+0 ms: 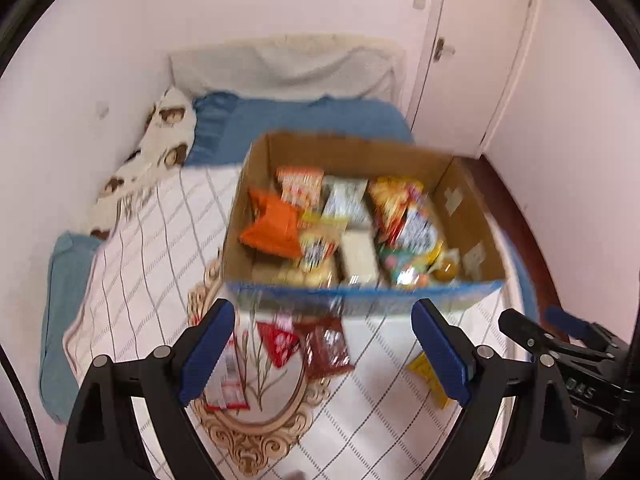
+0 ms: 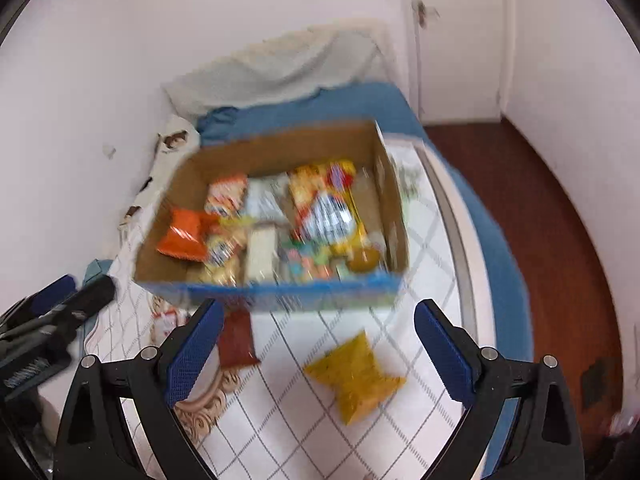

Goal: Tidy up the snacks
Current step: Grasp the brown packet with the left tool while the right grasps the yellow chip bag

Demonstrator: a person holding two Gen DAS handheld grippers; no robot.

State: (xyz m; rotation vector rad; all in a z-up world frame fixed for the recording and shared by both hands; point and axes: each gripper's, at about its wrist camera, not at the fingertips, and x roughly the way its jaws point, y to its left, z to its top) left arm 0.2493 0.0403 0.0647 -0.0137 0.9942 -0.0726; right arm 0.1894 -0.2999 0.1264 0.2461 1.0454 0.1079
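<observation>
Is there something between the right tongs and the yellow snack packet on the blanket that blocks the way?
Nothing visible does. The yellow packet lies alone on the checked blanket, just ahead of the open, empty right tongs. The brown packet lies apart to its left, and the cardboard box stands beyond it.

A white blanket (image 1: 152, 248) crossed by thin grey lines is being shown spread over a blue sheet (image 1: 304, 124). A brown cardboard box (image 1: 466, 216) with a blue printed front is being seen on it, an orange packet (image 1: 272, 224) lying inside. A red packet (image 1: 280, 342), a dark brown packet (image 1: 326, 346) and a yellow packet (image 2: 354, 374) are being shown outside. Blue pads are being displayed on the black left gripper (image 1: 324, 352).
</observation>
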